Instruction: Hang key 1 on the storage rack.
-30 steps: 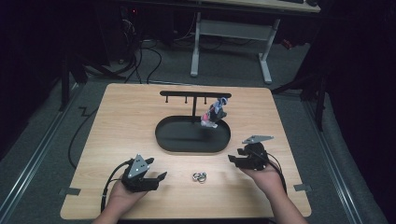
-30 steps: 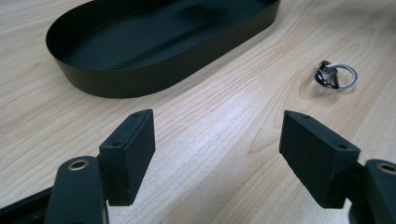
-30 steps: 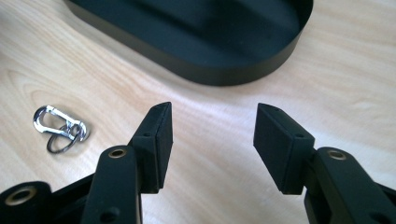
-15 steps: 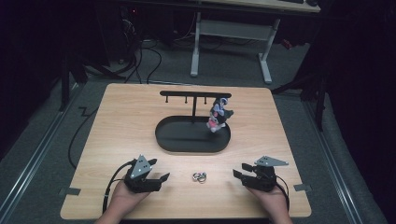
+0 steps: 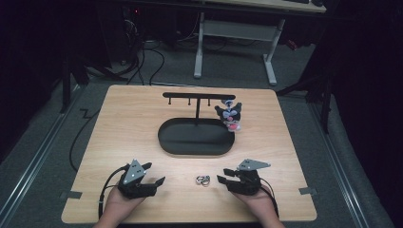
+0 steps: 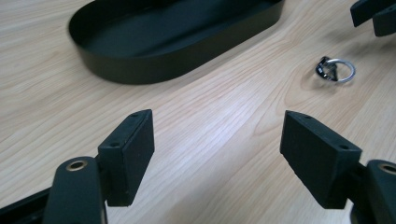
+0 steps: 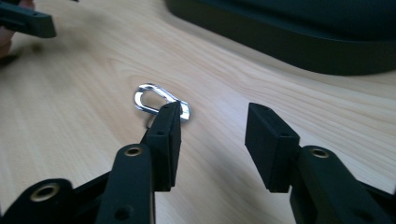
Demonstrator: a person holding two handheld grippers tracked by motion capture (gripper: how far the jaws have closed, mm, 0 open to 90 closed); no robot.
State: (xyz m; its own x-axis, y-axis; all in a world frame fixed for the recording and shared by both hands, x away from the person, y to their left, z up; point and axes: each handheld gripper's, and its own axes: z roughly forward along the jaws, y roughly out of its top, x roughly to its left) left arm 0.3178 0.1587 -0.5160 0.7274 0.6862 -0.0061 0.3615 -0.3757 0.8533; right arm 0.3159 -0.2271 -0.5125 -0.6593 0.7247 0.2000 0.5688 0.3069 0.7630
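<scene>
Right tongs (image 7: 212, 140) half-open, just narrowed, empty, one tip beside metal clip (image 7: 161, 103).

A lab or recording room is suggested. A light wooden table (image 5: 119, 128) is set on grey carpet, marked with tape (image 5: 68, 194) at its edge. Behind it, loose cables (image 5: 142, 52) and a white-legged desk (image 5: 233, 33) are seen in darkness.

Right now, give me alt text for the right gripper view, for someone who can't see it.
The right gripper, jaws open, points at a small silver clip lying on the wooden table, just past its left pad. A black oval tray sits behind.
</scene>
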